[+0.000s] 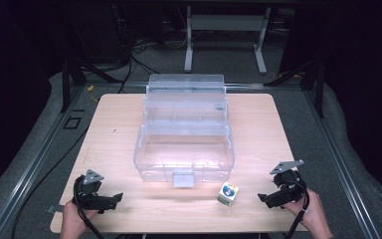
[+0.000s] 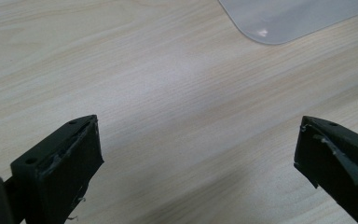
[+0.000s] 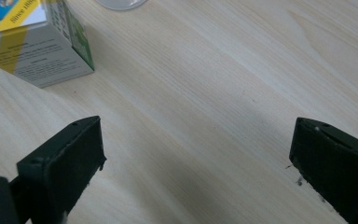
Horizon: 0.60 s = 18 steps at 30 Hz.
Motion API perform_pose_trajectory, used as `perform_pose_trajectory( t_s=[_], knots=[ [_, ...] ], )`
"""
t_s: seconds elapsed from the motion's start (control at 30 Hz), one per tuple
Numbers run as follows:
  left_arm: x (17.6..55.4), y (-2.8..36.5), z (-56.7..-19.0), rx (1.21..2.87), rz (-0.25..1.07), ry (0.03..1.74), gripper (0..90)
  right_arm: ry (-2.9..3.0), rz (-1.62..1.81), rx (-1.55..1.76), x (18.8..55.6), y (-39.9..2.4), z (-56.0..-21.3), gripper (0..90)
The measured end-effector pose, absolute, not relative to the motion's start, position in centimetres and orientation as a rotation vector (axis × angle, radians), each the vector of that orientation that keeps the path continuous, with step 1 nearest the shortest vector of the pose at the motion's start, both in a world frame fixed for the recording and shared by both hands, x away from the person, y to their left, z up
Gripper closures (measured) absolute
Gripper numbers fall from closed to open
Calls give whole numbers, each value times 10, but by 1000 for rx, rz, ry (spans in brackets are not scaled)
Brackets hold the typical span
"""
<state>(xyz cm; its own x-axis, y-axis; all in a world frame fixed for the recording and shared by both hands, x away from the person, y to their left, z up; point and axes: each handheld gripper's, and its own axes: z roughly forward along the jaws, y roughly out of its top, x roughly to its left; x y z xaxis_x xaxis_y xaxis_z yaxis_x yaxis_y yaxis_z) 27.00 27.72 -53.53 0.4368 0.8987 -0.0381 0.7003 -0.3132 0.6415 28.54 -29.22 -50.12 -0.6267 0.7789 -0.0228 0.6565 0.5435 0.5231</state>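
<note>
Two grippers are resting near the front edge of a wooden table [image 1: 109,149] in the high view, each held in a person's hand. The left gripper [image 1: 113,200] is sitting at the front left corner and the right gripper [image 1: 264,199] at the front right, both with nothing in them. A clear plastic box [image 1: 184,149] with its lid standing open is sitting in the middle of the table, and a small carton [image 1: 228,193] is standing just in front of the box's right corner, near the right gripper but apart from it.

Looking along the left gripper [image 2: 198,149], its jaws are standing wide apart over bare wood, with a rounded corner of the box [image 2: 279,21] lying ahead.

Looking along the right gripper [image 3: 198,149], its jaws are likewise standing wide apart and gripping nothing, while the carton [image 3: 32,46] is sitting ahead, beyond the jaw at that view's left.
</note>
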Motion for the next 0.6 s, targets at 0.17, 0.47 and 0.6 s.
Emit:
perform_pose_trajectory(
  t_s=[0.17,0.47,0.6],
  knots=[
    [270,277,-535,2106,437,1338,4,2540,689,1187,285,-287,-498,10],
    [270,275,-535,2110,425,1332,4,2609,647,1151,288,-272,-492,0],
    [271,275,-535,2115,421,1328,3,2611,650,1141,289,-268,-488,0]
  ],
)
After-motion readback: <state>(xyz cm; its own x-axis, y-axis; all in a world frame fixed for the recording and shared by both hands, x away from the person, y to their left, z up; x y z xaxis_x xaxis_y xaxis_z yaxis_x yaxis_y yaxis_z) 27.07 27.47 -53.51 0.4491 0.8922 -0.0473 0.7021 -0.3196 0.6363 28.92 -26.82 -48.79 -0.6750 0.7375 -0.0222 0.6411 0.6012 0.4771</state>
